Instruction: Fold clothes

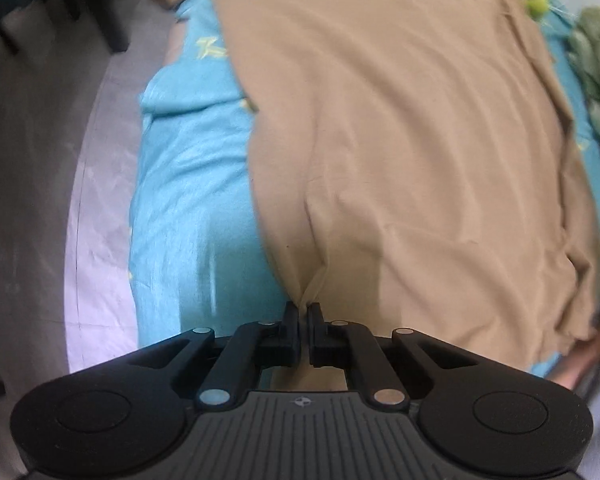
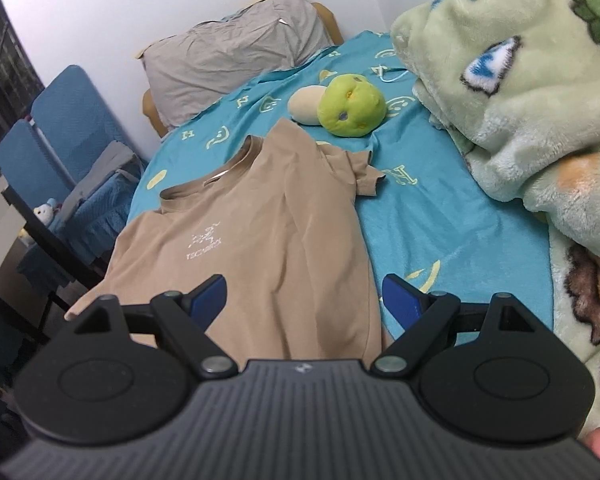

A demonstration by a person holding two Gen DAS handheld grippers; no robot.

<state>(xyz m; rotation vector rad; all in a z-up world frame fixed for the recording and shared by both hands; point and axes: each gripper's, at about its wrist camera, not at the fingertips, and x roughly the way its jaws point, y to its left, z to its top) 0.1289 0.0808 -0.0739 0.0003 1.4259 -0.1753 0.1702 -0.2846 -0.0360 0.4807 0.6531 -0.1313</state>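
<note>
Left tool (image 1: 303, 312) pressed together on a small bunched pinch of the tan T-shirt (image 2: 260, 236), at its near hem. Right tool (image 2: 304, 296) spread wide, hovering over the same hem on the other side, holding nothing.

T-shirt lying mostly flat on the bed (image 2: 460, 232), printed side up, collar toward the pillow (image 2: 236, 56), 1 short sleeve rumpled at the far right.

Risk near the tools: only a thin fold of cloth in the pinch, so likely to slip out if lifted fast. With only 1 corner held, likely to drag and skew the shirt, leaving diagonal wrinkles.

Farther off: green plush toy (image 2: 352, 104) and beige one (image 2: 306, 105) just beyond the collar, and the fleece blanket (image 2: 520, 120) to the right; possible snagging there if the hem is carried too far.
</note>
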